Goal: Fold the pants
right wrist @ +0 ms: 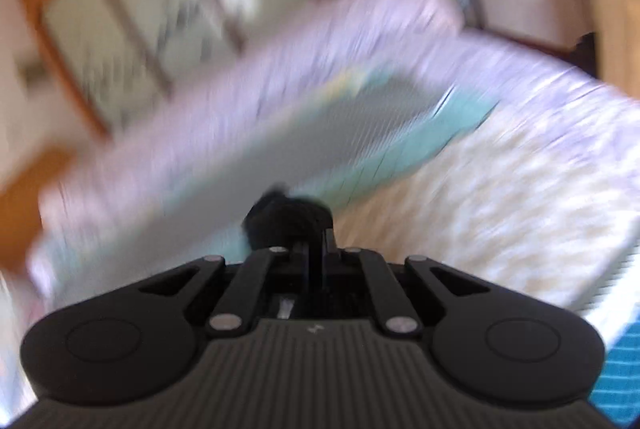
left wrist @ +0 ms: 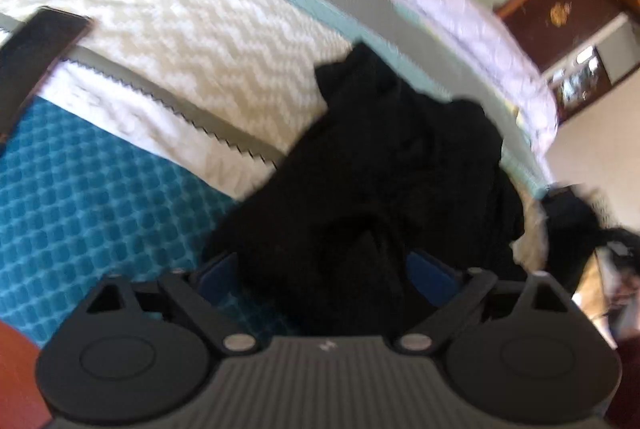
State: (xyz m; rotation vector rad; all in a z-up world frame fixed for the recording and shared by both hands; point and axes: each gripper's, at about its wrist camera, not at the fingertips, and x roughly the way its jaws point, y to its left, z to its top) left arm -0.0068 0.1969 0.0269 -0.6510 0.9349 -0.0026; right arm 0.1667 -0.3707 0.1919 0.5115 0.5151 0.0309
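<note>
1. My left gripper (left wrist: 328, 279) has its blue-padded fingers (left wrist: 218, 279) spread wide, one each side of a fold of the crumpled black fabric pants (left wrist: 384, 165). The pads do not press on the cloth, so I hold nothing there.
2. My right gripper (right wrist: 316, 249) has its fingers pinched nearly together on a small bunch of the same black cloth (right wrist: 288, 215), which pokes out past the tips. That view is badly smeared, so I cannot tell which part of the garment it is.
3. The pants lie in a heap on the bed, across the near edge of the white zigzag-patterned cover (left wrist: 192, 29) and the teal chequered blanket (left wrist: 80, 189), toward the right side.
4. I judge the cloth soft, limp and light. It will sag and bunch rather than keep any shape, and it should not slip from the pads.
5. The best hold would be a firm edge, the waistband or a hem, with my two grippers well apart.
</note>
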